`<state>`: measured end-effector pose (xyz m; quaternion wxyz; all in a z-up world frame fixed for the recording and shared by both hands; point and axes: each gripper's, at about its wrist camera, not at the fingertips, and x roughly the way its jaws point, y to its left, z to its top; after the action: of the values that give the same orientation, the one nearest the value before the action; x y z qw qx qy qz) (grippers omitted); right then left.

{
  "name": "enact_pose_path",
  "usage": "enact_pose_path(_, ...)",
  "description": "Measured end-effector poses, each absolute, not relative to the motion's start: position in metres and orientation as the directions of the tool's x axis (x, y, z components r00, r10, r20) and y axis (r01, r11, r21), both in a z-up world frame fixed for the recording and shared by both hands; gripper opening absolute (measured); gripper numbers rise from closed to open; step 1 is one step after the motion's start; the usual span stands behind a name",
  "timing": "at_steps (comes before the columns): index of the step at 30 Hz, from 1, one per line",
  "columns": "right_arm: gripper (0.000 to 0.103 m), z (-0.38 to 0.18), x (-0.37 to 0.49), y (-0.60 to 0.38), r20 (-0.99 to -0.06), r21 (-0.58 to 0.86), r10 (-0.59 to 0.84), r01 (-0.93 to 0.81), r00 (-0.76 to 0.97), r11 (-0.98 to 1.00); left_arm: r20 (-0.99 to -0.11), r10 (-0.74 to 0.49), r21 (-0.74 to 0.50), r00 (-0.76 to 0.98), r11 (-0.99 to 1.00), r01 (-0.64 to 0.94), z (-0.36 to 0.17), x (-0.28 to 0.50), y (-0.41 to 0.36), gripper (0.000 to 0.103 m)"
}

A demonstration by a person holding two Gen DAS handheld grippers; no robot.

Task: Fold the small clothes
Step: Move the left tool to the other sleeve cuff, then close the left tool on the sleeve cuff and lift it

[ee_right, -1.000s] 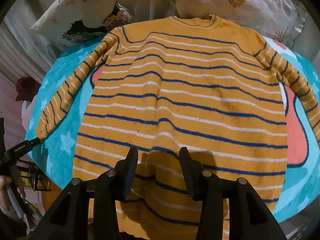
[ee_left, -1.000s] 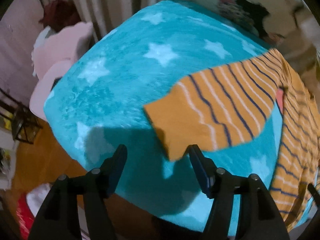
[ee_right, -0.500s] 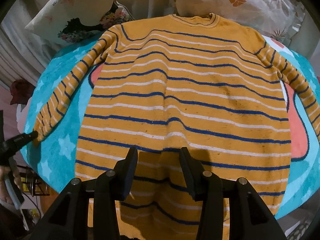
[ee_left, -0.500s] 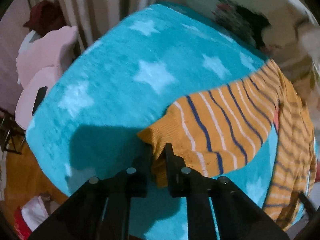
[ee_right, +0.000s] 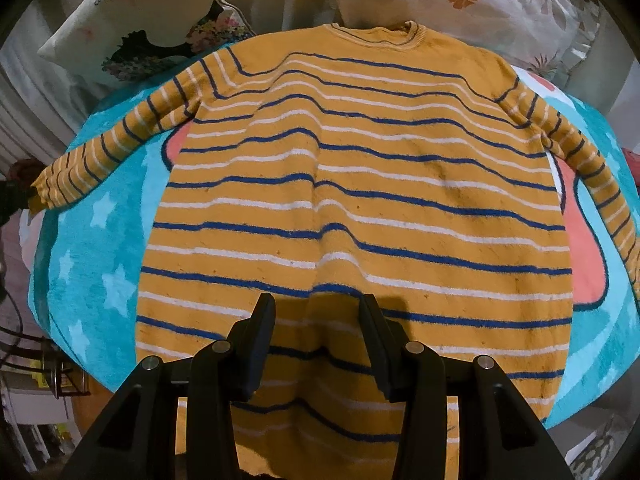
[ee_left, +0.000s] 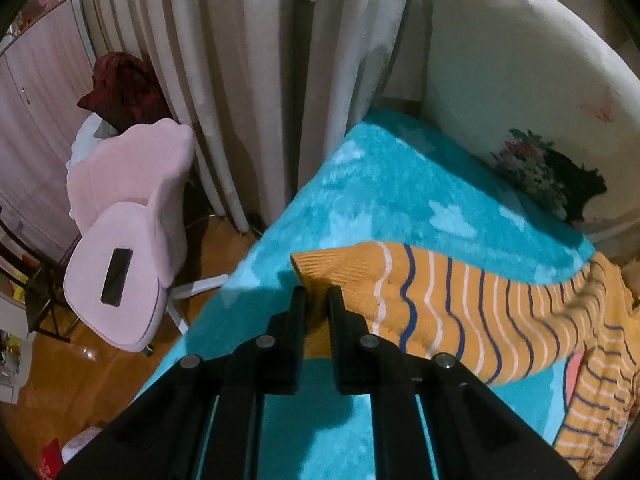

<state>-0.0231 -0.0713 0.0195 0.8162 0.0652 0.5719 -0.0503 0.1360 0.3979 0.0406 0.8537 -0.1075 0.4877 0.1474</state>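
Observation:
An orange sweater (ee_right: 352, 184) with blue and white stripes lies flat on a turquoise star blanket (ee_right: 80, 272), collar at the far side. My left gripper (ee_left: 317, 300) is shut on the cuff of its left sleeve (ee_left: 432, 300) and holds that cuff raised off the blanket (ee_left: 400, 200). The same sleeve (ee_right: 120, 140) shows in the right wrist view, lifted at its outer end. My right gripper (ee_right: 316, 312) is open and empty, hovering over the sweater's lower middle.
A pink chair (ee_left: 132, 240) with a dark phone (ee_left: 116, 276) on its seat stands left of the bed, before white curtains (ee_left: 240, 60). Patterned pillows (ee_right: 140, 28) lie behind the collar. The wooden floor (ee_left: 80, 380) lies beyond the bed's left edge.
My left gripper closed on the sleeve cuff and lifted it off the blanket. The right gripper stayed open over the sweater's hem area.

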Motion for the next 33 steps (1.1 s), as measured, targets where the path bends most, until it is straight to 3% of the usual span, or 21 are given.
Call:
enact_pose_path(14, 0.047, 0.016, -0.03, -0.09, -0.949, 0.022, -0.049, 0.22, 0.311, 0.975, -0.887, 0.102, -0.144, 0.45, 0.865, -0.481, 0.018, 0.186, 0.44, 0.005)
enact_pose_path(26, 0.047, 0.01, -0.021, -0.078, -0.957, 0.01, -0.04, 0.171, 0.287, 0.985, -0.875, -0.009, -0.283, 0.485, 0.821, -0.496, 0.015, 0.153, 0.452, 0.007)
enact_pose_path(28, 0.047, 0.007, -0.018, -0.074, -0.96, 0.013, -0.033, 0.163, 0.278, 0.987, -0.871, -0.03, -0.323, 0.49, 0.788, -0.524, 0.015, 0.143, 0.462, 0.011)
enact_pose_path(30, 0.047, 0.007, -0.016, -0.071, -0.96, 0.009, -0.034, 0.153, 0.278, 0.988, -0.857, -0.075, -0.383, 0.509, 0.754, -0.534, 0.012, 0.132, 0.47, 0.035)
enact_pose_path(32, 0.047, 0.008, -0.015, -0.068, -0.959, 0.006, -0.035, 0.145, 0.281, 0.989, -0.834, -0.125, -0.444, 0.537, 0.729, -0.52, 0.007, 0.124, 0.472, 0.05)
enact_pose_path(33, 0.047, 0.007, -0.015, -0.067, -0.959, 0.006, -0.035, 0.145, 0.28, 0.989, -0.826, -0.145, -0.463, 0.544, 0.724, -0.51, 0.003, 0.122, 0.471, 0.052)
